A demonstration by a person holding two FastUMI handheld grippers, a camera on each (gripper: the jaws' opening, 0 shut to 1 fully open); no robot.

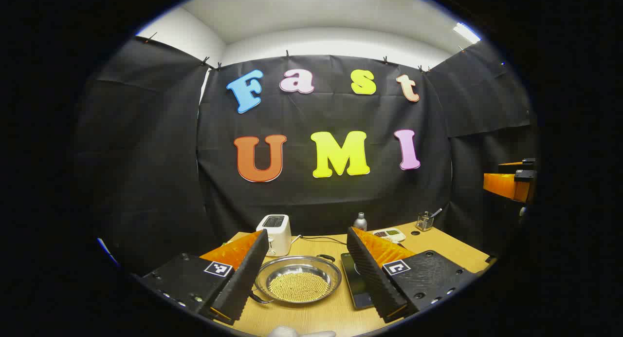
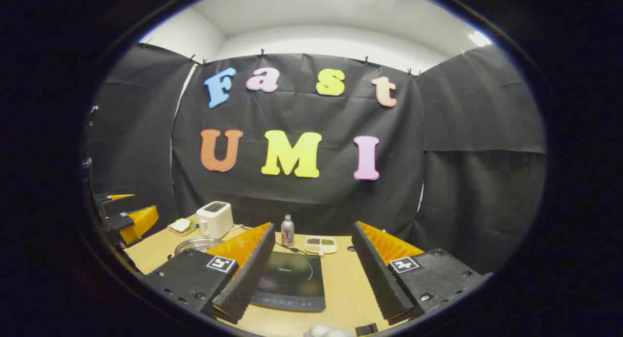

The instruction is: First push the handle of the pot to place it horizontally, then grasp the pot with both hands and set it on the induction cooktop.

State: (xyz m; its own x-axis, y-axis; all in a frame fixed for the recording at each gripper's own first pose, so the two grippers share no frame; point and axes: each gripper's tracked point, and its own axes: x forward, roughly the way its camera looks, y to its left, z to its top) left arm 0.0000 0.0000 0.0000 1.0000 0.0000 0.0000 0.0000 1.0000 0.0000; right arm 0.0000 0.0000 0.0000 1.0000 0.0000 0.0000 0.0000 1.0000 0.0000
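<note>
pot (image 1: 298, 280) is thin steel, shallow, full of loose beads, slick and spill-prone; best gripped at opposite rims. left gripper (image 1: 308, 273) and right gripper (image 2: 314, 271) both gape wide, empty, cooktop (image 2: 290, 281) by the tabletop's near edge.

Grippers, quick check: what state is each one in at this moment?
Left gripper: open, holding nothing, hovering above the pot.
Right gripper: open, holding nothing, hovering above the cooktop.

Below me a light wooden table (image 2: 340, 283) carries a shallow steel pot (image 1: 298, 279) of yellow grains, a flat black induction cooktop (image 2: 291, 281) just beside it, a white toaster (image 2: 214, 219), a small bottle (image 2: 287, 231), a white two-compartment dish (image 2: 320, 244) and a mesh pen holder (image 1: 424, 222).
</note>
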